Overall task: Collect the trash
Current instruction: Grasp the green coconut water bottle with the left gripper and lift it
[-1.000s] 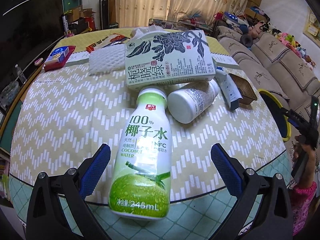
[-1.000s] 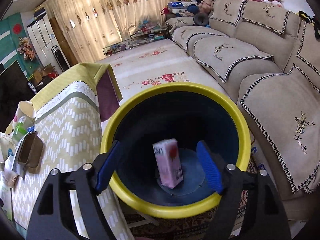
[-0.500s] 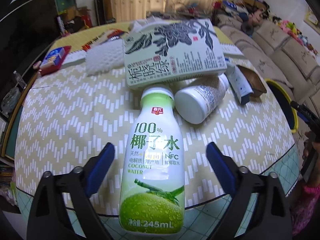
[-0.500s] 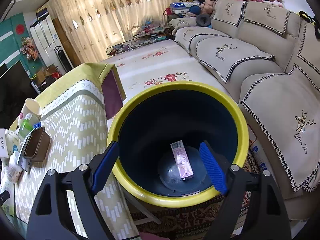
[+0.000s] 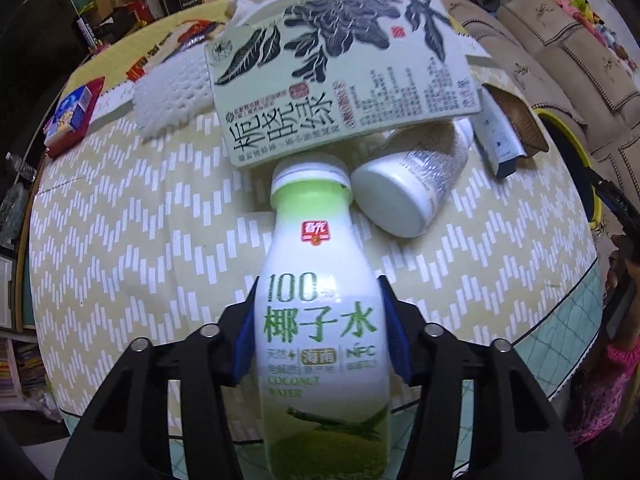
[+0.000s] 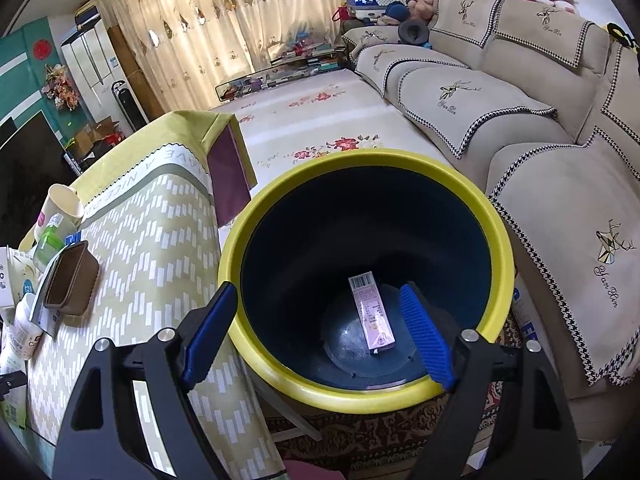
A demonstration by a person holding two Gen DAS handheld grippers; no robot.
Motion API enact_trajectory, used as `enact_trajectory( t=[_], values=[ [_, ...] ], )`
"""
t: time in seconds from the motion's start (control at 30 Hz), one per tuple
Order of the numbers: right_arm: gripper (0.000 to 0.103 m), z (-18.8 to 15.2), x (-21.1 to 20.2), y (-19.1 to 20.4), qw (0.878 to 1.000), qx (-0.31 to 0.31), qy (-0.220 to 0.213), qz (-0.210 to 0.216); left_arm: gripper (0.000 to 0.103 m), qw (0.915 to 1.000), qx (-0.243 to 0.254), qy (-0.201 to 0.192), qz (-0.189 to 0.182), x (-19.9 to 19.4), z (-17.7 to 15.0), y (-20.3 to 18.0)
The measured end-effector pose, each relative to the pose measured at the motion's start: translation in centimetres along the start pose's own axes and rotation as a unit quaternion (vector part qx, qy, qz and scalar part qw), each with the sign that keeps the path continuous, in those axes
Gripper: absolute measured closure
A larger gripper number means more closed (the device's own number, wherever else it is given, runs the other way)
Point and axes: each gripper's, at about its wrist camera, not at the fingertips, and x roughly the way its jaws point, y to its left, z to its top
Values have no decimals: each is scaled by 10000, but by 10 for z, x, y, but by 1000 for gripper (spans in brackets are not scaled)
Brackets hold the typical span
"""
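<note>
1. The coconut water bottle (image 5: 320,340) lies on its side on the desk (image 5: 120,240), cap pointing away from the camera and almost against the big green tea carton (image 5: 340,80). In the left wrist view the left tool (image 5: 318,332) straddles the bottle's body. Its jaws have just been closing, and the blue pads (image 5: 394,336) now sit against both flanks of the label, so I judge the bottle clamped.
2. Also in that view, a white bottle (image 5: 412,188) lies just beside the coconut water bottle's neck, partly under the carton. To do this step well, the lift should go straight up before any swing, so the cap clears the carton edge and does not drag the white bottle. The smooth, round body could roll or slip, so a firm squeeze at its widest part is wise.
3. In the right wrist view the right tool (image 6: 320,336) hangs over the yellow-rimmed bin (image 6: 496,240), jaws apart and empty. A pink carton (image 6: 372,312) lies flat on the bin floor.
4. The bin stands just beside the desk's edge, so the bottle's path to it looks short. The right tool should move aside first, leaving the opening free.
</note>
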Motion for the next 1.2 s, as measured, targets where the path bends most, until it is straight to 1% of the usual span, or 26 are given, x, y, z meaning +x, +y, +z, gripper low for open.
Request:
enact_trajectory(
  t=[0.1,0.33,0.43,0.53,0.7,0.8,0.97,1.1,1.2],
  values=[
    [24,-1,0,-1,10000,24,-3,6,51,10000,30,46,-49,2,-1,5],
    [24,-4,-2,-2,9999,49,5,94,51,9997,134,86,-181,-5,-21,8],
    [24,-5,-4,-2,9999,59,-1,151,51,9996,199,37,-193,-11,-31,9],
    [24,-6,-6,-3,9998,73,-16,186,51,9992,272,-47,-285,-22,-44,3],
    [24,-8,-13,-3,9998,67,-75,191,51,9975,499,-225,-446,-41,-41,-15],
    [24,-10,-20,-6,9997,71,-122,190,51,9953,709,-348,-555,-53,-37,-37],
    [24,-12,-32,-19,9996,138,-214,77,51,9881,1181,-519,-841,-58,-14,-81],
    [24,-17,-46,-37,9991,282,-326,-25,51,9801,1570,-597,-1054,-52,6,-131],
    [24,-19,-59,-55,9982,375,-442,-183,51,9710,1964,-576,-1233,-44,21,-181]
  ],
)
